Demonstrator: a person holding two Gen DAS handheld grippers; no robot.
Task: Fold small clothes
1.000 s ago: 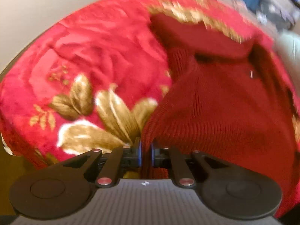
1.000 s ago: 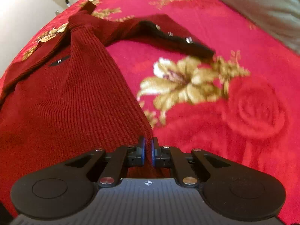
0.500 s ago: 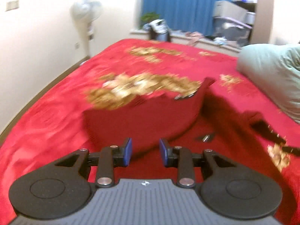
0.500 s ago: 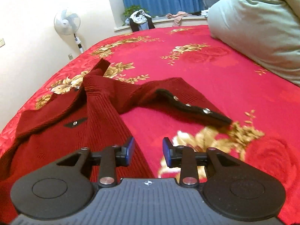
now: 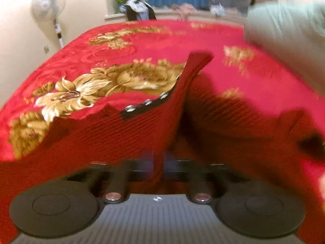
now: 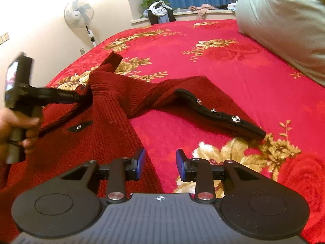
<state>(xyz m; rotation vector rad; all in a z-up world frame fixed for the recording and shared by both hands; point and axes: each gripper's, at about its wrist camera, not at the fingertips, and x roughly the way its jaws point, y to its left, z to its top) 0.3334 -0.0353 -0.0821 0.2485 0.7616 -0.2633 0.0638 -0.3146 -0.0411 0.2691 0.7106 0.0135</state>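
Cardigan [image 6: 105,126] of dark red knit sprawls across my red floral bedspread [image 6: 233,65], beside the pale green pillow [image 6: 284,26].

I see its body lying at the left of my right view, one front panel stretched out rightward with the black snap-button placket [image 6: 219,113] flat on the blanket. My left gripper [image 5: 157,162] has just been closing and now pinches a fold of the knit, lifting it into a ridge. My right gripper [image 6: 160,163] hangs with jaws apart over the cardigan's edge, nothing between the blue pads [image 6: 140,162].
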